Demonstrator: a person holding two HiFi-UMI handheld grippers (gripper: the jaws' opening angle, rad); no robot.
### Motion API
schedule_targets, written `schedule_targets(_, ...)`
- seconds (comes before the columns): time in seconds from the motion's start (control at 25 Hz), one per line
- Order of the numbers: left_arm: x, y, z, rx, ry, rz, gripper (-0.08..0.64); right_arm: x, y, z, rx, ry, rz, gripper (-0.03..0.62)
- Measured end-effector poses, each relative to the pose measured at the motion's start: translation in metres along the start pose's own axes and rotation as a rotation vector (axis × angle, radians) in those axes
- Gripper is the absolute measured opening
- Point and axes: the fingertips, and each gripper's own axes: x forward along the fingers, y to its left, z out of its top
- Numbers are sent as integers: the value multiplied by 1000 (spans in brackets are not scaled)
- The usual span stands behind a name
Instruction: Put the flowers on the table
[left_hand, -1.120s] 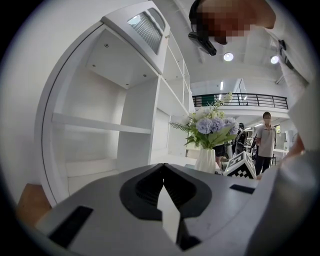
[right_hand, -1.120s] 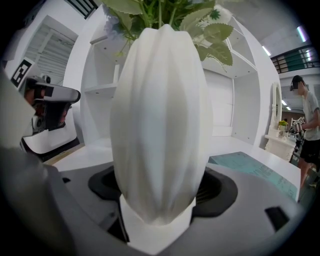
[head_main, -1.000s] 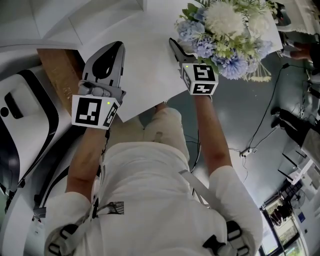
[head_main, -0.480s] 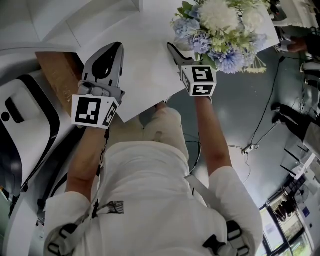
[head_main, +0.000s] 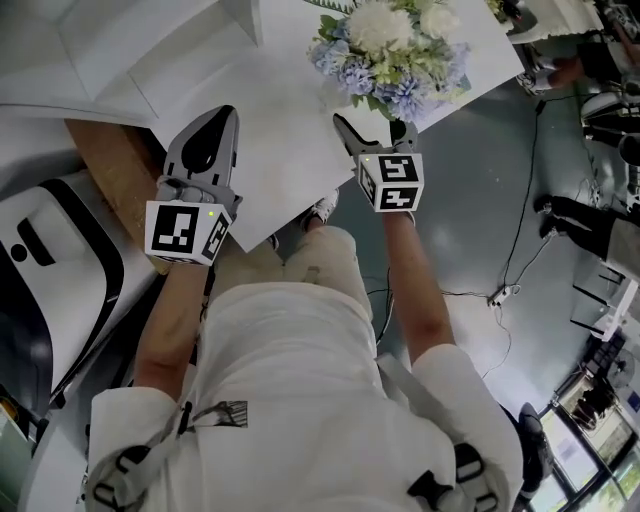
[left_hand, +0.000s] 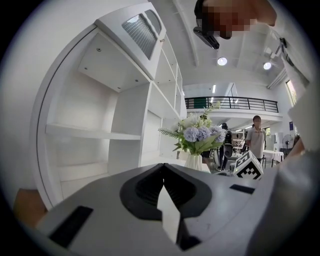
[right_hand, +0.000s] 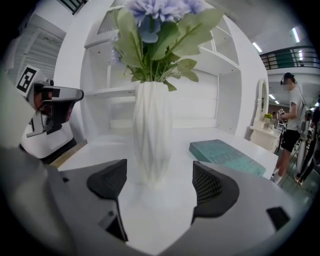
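A bouquet of blue and white flowers (head_main: 390, 50) stands in a white ribbed vase (right_hand: 151, 132) on the white table (head_main: 270, 130). My right gripper (head_main: 376, 135) is open just in front of the vase. The vase is in line with the gap between the jaws, and neither pad (right_hand: 109, 180) touches it. My left gripper (head_main: 215, 125) is shut and holds nothing; it hovers over the table's left part, away from the flowers (left_hand: 200, 137). In the right gripper view the blooms run out of frame at the top.
A teal book (right_hand: 230, 156) lies on the table right of the vase. White shelving (left_hand: 100, 135) rises behind the table. A wooden board (head_main: 115, 160) and a white machine (head_main: 50, 270) are on the left. Cables (head_main: 520, 230) cross the grey floor; a person (right_hand: 290, 125) stands far right.
The right gripper has drawn back a little from the bouquet, which stays on the table. The view has shifted, so the flowers sit higher in frame. The left gripper has barely moved.
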Motion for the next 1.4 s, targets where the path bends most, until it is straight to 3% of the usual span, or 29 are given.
schedule_targets(0.2,-8,-11,11,1,-10,-26,15,-36,-9,-2,49,2,-39,414)
schedule_targets(0.28,-11,-16,17,6,-11,-34,15,-51,-13,-4,75,0,-57,383)
schedule_targets(0.52,-18,-24,41,30,-29,-44,15,-100,-38,-7,177,-36,-145,220)
schedule_targets(0.72,-21,-22,70,52,-69,-24,15,-140,-70,10,248,-101,-209,12)
schedule_targets(0.92,-25,-17,97,58,-122,9,15,-171,-106,46,249,-175,-244,11)
schedule_targets(1.16,-31,-9,129,51,-190,54,15,-211,-142,118,192,-322,-277,11)
schedule_targets(1.4,-41,-1,160,59,-232,108,15,-250,-153,180,120,-457,-279,11)
